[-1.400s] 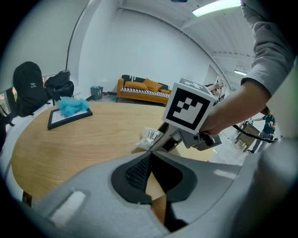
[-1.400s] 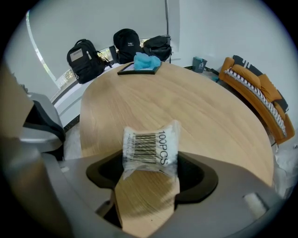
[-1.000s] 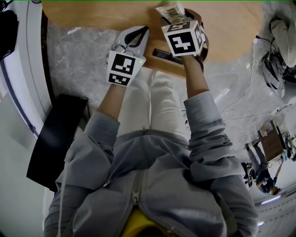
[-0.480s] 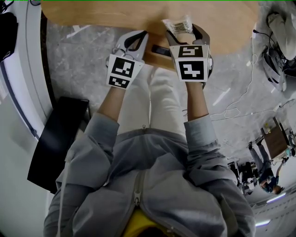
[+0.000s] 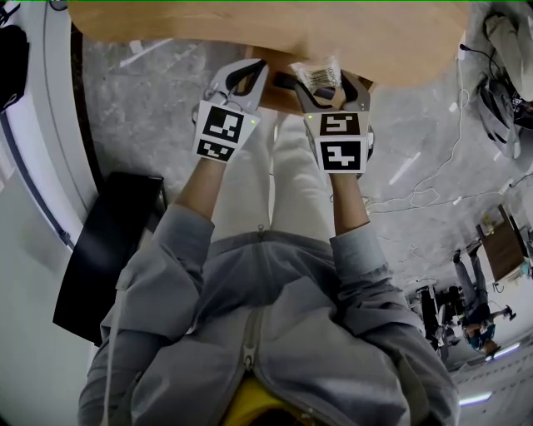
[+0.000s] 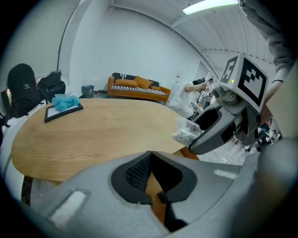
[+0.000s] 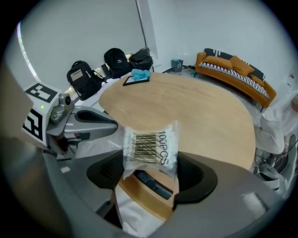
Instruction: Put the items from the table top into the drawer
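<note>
My right gripper [image 5: 327, 81] is shut on a clear plastic bag [image 5: 317, 75] that bears a barcode and holds small white things. The print "100PCS" shows on the bag [image 7: 150, 148] in the right gripper view. It hangs just above an open wooden drawer [image 7: 145, 197] under the edge of the round wooden table [image 5: 250, 25]. A black oblong thing [image 7: 152, 182] lies in the drawer. My left gripper [image 5: 256, 65] is at the drawer's left side. Its tips [image 6: 150, 154] meet, and I see nothing between them.
A black tablet with a blue cloth [image 6: 64, 104] lies at the table's far side. Backpacks [image 7: 84, 76] and an orange sofa [image 6: 137, 86] stand beyond it. A black box [image 5: 104, 250] sits on the floor at my left. Cables [image 5: 416, 195] trail at my right.
My right gripper has carried the bag back off the table top, towards me, to above the drawer. My left gripper has shifted a little along with it.
</note>
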`<action>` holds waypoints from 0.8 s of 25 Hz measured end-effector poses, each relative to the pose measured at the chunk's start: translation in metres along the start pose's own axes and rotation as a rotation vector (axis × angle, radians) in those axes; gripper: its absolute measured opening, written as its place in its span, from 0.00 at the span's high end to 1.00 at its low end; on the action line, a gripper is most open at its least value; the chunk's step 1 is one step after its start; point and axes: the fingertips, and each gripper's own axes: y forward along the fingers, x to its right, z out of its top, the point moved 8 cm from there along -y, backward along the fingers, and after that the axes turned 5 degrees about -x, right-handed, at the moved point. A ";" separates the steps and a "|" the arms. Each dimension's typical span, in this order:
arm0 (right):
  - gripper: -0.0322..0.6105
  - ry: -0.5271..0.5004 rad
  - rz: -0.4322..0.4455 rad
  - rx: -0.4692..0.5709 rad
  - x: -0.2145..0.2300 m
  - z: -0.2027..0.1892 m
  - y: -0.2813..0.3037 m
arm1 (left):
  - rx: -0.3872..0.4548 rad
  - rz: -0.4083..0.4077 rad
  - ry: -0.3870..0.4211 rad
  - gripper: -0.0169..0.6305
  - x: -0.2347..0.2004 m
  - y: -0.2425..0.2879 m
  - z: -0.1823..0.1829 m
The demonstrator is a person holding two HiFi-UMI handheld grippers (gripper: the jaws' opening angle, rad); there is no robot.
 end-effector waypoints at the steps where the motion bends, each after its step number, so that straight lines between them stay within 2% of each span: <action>1: 0.44 0.001 0.006 -0.012 -0.003 -0.008 0.004 | -0.006 -0.003 0.002 0.97 0.001 0.001 -0.002; 13: 0.44 0.001 0.041 -0.228 -0.009 -0.099 0.073 | -0.038 -0.029 -0.005 0.97 0.013 0.018 -0.020; 20: 0.44 -0.006 0.020 -0.290 0.017 -0.113 0.116 | -0.059 -0.053 -0.007 0.97 0.026 0.031 -0.032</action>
